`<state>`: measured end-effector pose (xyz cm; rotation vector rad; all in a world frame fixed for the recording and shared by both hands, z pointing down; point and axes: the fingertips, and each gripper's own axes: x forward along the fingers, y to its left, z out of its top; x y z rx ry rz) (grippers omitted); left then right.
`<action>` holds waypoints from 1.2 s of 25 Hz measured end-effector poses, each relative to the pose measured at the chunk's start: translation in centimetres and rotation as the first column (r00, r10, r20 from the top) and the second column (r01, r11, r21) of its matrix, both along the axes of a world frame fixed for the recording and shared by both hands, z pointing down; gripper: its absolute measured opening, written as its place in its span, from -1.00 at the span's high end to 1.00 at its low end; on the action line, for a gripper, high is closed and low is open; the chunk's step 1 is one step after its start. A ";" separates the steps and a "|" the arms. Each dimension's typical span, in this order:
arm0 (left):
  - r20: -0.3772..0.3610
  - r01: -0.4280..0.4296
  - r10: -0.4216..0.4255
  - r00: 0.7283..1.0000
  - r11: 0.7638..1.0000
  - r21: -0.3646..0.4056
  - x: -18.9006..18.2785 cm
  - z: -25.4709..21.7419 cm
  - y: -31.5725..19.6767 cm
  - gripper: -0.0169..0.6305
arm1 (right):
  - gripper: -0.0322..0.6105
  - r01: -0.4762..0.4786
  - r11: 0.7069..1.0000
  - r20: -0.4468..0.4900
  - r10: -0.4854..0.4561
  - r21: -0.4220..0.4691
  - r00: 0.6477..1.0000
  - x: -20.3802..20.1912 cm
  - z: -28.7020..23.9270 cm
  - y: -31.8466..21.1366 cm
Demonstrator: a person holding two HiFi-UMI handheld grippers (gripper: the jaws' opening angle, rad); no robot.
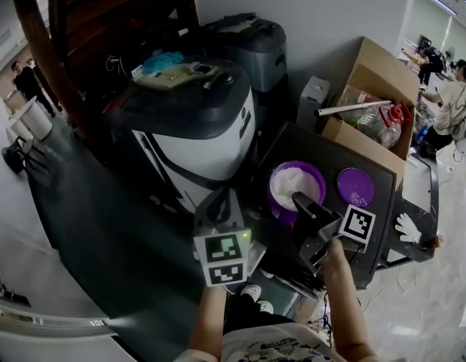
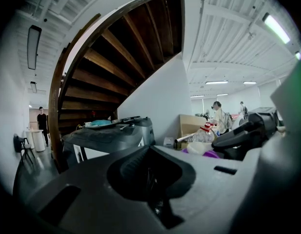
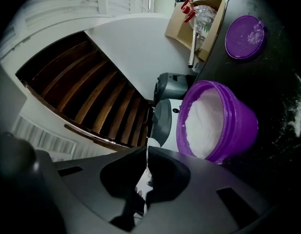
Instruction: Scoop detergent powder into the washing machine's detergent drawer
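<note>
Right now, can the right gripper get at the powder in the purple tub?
Probably yes: the tub stands open, its lid lies aside, and the right gripper is by the rim with nothing between it and the powder.

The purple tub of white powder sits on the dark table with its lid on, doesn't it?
Not quite. The purple tub does sit on the dark table, but it is open, with the white powder showing. Its lid lies flat on the table beside it. The right gripper view shows this.
</note>
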<state>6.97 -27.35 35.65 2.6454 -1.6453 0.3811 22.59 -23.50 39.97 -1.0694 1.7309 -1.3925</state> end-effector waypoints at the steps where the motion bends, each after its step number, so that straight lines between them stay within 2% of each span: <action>1: 0.001 0.009 -0.009 1.000 1.000 0.000 -0.2 0.0 0.4 0.94 | 0.84 0.010 1.000 0.001 -0.010 0.003 1.000 -0.3 -0.1 0.3; 20: 0.028 0.192 -0.190 0.981 0.980 -0.050 -8.6 3.0 5.6 0.94 | 0.84 0.173 0.985 -0.013 -0.174 -0.021 0.985 -7.6 2.2 2.8; 30: 0.038 0.227 -0.224 0.974 0.969 -0.094 -12.1 5.2 6.4 0.94 | 0.84 0.227 0.972 -0.074 -0.231 -0.056 0.970 -10.9 4.2 2.6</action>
